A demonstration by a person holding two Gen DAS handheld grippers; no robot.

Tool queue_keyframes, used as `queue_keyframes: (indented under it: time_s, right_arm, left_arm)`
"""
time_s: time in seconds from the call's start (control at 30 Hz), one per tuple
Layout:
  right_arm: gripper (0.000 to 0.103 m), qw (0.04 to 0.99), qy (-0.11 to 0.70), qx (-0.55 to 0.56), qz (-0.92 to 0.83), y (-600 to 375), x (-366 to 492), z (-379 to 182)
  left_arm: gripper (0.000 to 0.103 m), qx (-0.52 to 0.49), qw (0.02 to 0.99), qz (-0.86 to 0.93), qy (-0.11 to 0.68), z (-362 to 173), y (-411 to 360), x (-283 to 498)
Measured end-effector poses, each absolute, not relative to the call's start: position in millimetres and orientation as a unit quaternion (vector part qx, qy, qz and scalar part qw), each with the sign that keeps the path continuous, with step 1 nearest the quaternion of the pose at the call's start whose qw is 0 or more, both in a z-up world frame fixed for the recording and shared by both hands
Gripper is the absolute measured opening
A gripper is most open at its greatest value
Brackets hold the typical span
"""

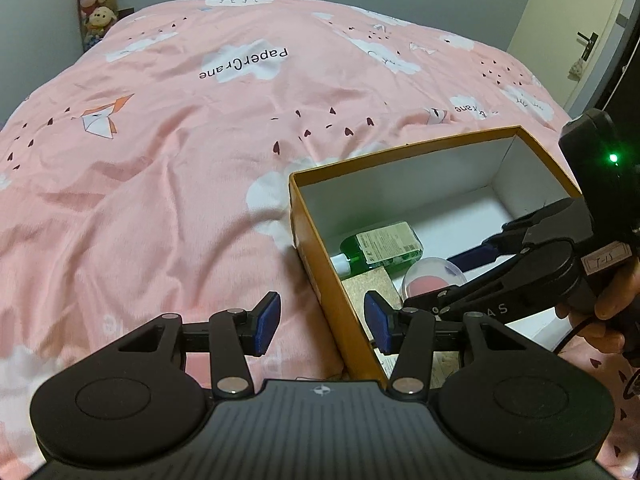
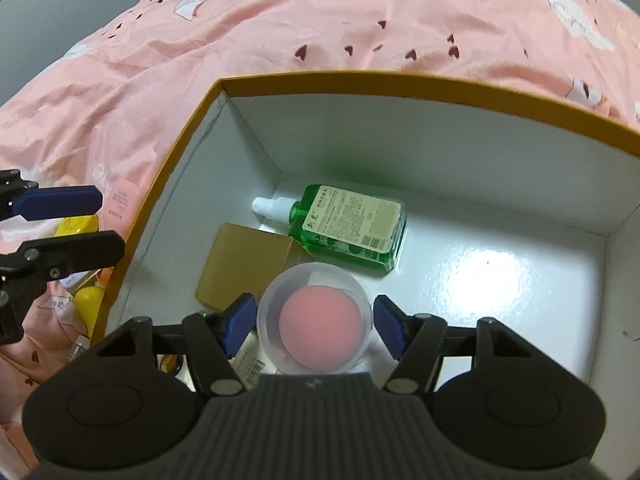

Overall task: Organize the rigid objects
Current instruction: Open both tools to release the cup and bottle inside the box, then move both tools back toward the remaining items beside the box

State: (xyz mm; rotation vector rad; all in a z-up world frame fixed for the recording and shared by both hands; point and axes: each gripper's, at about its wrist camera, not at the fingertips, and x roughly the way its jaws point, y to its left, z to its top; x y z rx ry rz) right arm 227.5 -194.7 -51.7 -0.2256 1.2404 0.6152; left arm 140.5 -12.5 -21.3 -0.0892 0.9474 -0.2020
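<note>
An orange box [image 1: 316, 236] with a white inside stands on the pink bed; it also shows in the right wrist view [image 2: 400, 80]. In it lie a green spray bottle [image 2: 352, 226], a brown cardboard box [image 2: 244, 264] and a clear round case holding a pink sponge [image 2: 316, 324]. My right gripper [image 2: 316, 326] is inside the box, its pads [image 2: 240, 322] at each side of the clear case with small gaps. My left gripper [image 1: 324, 320] is open and empty, straddling the box's near left wall. The clear case also shows in the left wrist view [image 1: 432, 280].
The pink printed bedspread [image 1: 180, 140] covers the bed. Yellow and white small items [image 2: 80, 296] lie on the bed left of the box, beside my left gripper [image 2: 60, 220]. Plush toys [image 1: 98, 0] stand far left; a door [image 1: 580, 40] is far right.
</note>
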Motion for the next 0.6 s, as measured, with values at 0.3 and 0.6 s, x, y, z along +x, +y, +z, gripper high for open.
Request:
queue_keyframes:
  time_s: [0.3,0.6]
  right_arm:
    - [0.072,0.821,0.487,-0.130,0.270,-192.8,193.7,-15.9]
    - [0.072,0.836,0.410,-0.171,0.322,-170.2,145.9,10.7]
  left_arm:
    - [0.058,-0.057,0.895,-0.090,0.434,-14.0,-7.2,121.9]
    - [0.058,-0.066,0.892,-0.093,0.437,-9.9,7.1,103.5]
